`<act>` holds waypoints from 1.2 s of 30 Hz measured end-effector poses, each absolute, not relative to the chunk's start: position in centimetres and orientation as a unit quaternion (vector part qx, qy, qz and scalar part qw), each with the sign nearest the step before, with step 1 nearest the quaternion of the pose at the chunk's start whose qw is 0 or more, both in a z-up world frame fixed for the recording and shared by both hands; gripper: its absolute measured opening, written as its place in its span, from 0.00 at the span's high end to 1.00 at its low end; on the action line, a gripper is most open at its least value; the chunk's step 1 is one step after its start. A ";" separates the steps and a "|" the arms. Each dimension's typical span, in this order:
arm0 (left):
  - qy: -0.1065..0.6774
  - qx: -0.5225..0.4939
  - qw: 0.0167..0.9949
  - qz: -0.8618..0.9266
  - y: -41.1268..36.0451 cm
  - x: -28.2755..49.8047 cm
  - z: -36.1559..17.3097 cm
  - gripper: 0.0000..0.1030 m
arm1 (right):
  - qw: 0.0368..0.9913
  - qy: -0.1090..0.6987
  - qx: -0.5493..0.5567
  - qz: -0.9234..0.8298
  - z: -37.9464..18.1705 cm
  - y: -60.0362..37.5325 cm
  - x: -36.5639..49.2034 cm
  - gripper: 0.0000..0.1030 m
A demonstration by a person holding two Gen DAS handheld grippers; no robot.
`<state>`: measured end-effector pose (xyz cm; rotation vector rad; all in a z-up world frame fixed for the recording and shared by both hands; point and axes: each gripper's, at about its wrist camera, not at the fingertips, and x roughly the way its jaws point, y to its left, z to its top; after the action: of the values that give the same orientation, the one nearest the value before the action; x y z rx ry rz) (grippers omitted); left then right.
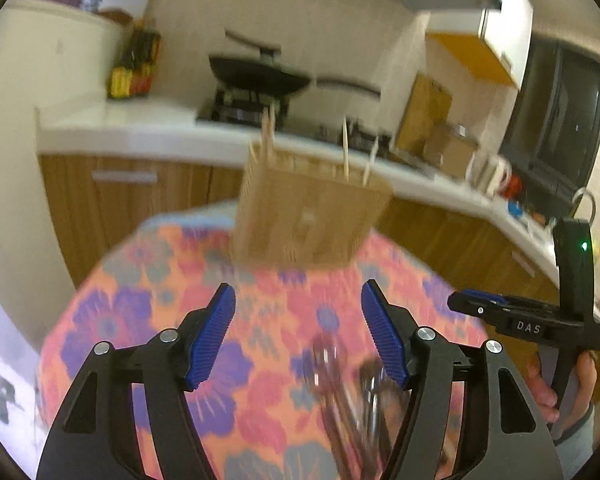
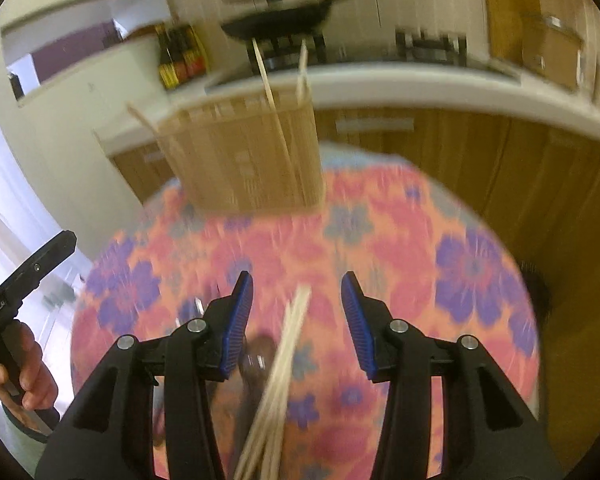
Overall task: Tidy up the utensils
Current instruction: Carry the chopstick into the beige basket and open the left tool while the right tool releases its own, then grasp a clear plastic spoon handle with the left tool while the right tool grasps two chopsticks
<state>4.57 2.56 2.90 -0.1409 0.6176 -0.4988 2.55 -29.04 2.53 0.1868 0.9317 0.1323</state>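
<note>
A bamboo utensil holder (image 1: 308,208) stands at the far side of a round table with a floral cloth (image 1: 148,320), with a few chopsticks (image 1: 345,152) sticking out of it. It also shows in the right wrist view (image 2: 244,156). My left gripper (image 1: 298,334) is open and empty above the cloth; blurred metal utensils (image 1: 352,396) lie under its right finger. My right gripper (image 2: 297,320) is open, above a bundle of pale chopsticks (image 2: 282,376) and a dark spoon (image 2: 256,364) lying on the cloth (image 2: 440,280).
A white counter (image 1: 148,128) with wooden cabinets runs behind the table, bearing a black pan (image 1: 260,74) on a stove, sauce bottles (image 1: 134,66) and a cutting board (image 1: 424,112). The other hand-held gripper shows at the edge of each view (image 1: 540,320) (image 2: 24,280).
</note>
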 end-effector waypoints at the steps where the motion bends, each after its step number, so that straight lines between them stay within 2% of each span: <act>1: 0.320 -0.059 0.914 -0.243 2.1 4.5 2.0 0.43 | 0.882 0.458 0.092 0.064 1.9 -29.1 2.4 0.59; 6: 0.392 -0.026 0.882 -0.261 0.3 4.3 -1.6 0.47 | 0.844 0.519 0.129 0.047 -2.1 -29.9 1.1 0.59; 8: 0.412 -0.015 0.872 -0.265 -0.4 4.4 -2.7 0.52 | 0.833 0.528 0.151 0.066 -3.0 -30.2 0.8 0.65; 11: 0.441 -0.001 0.855 -0.272 -1.6 4.5 -4.4 0.57 | 0.829 0.536 0.144 0.067 -3.6 -29.7 0.8 0.67; 18: 0.465 0.003 0.843 -0.271 -2.9 4.7 -5.9 0.67 | 0.825 0.543 0.143 0.071 -4.0 -28.8 3.1 0.70; 23: 0.460 0.010 0.847 -0.267 -3.6 4.6 -5.9 0.67 | 0.812 0.555 0.161 0.077 -4.9 -28.6 5.9 0.71; 27: 0.454 0.034 0.852 -0.256 -4.3 4.4 -5.9 0.67 | 0.811 0.563 0.144 0.071 -5.2 -28.0 6.8 0.79; 29: 0.452 0.036 0.854 -0.256 -4.4 4.4 -5.8 0.69 | 0.811 0.566 0.129 0.070 -5.1 -27.6 6.8 0.88; 31: 0.453 0.029 0.853 -0.258 -4.4 4.5 -5.9 0.73 | 0.811 0.567 0.126 0.071 -5.2 -27.7 6.7 0.89; 33: 0.453 0.022 0.853 -0.259 -4.3 4.6 -6.0 0.89 | 0.812 0.566 0.126 0.068 -5.1 -28.0 6.5 0.91; 36: 0.457 0.014 0.851 -0.258 -4.0 4.7 -6.1 0.89 | 0.812 0.562 0.145 0.065 -4.8 -29.3 6.0 0.91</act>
<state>4.72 -3.95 -6.09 0.0299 0.9629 -0.5423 6.03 -29.34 -4.84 0.3097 1.1996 0.1391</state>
